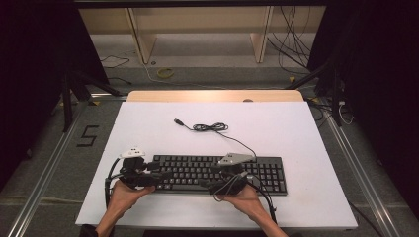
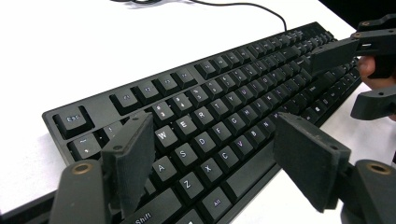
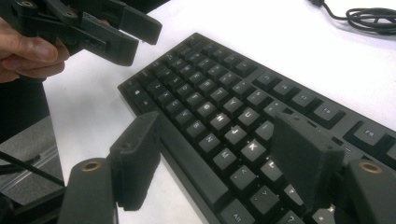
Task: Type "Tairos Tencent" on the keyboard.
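Two grippers, left [image 1: 157, 174] and right [image 1: 210, 177], hover with jaws spread wide and empty over the black rectangular plastic keyboard [image 1: 264, 173]. It lies lengthwise, left to right, near the white table's [image 1: 296, 128] front edge, with bare surface behind around its coiled black cable [image 1: 210, 127].

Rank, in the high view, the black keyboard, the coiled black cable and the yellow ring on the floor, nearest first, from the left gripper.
1. Black keyboard: right under the left gripper, at the near edge.
2. Coiled black cable: mid-table, beyond the keys.
3. Yellow ring: on the floor, past the table's far edge.
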Tool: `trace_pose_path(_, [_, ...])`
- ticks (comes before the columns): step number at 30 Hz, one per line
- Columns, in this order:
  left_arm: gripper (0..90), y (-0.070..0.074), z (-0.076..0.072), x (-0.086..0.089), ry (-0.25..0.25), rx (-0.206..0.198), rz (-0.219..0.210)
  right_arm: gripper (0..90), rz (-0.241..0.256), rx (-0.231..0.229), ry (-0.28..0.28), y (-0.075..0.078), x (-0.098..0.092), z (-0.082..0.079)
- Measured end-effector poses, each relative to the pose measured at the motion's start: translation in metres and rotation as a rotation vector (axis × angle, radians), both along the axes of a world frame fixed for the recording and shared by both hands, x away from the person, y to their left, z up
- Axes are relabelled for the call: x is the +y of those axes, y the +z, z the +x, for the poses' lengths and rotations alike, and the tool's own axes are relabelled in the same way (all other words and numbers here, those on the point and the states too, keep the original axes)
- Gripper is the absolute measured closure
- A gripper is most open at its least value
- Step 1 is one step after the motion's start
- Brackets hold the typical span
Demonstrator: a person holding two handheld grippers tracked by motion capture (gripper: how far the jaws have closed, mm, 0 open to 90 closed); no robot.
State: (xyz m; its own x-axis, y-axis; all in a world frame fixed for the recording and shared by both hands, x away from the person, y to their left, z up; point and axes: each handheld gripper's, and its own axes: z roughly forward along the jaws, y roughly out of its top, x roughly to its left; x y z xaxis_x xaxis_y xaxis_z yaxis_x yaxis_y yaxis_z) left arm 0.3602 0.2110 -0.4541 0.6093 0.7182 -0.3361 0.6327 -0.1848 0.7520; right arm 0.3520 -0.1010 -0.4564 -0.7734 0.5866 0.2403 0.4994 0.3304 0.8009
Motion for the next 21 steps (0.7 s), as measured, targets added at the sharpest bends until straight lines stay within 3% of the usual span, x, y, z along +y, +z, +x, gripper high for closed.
trace_pose_path(21, [27.9, -0.001, -0.004, 0.003, 0.003, -0.002, -0.002, 39.8, -0.003, 0.010, 0.037, -0.003, 0.013, -0.003])
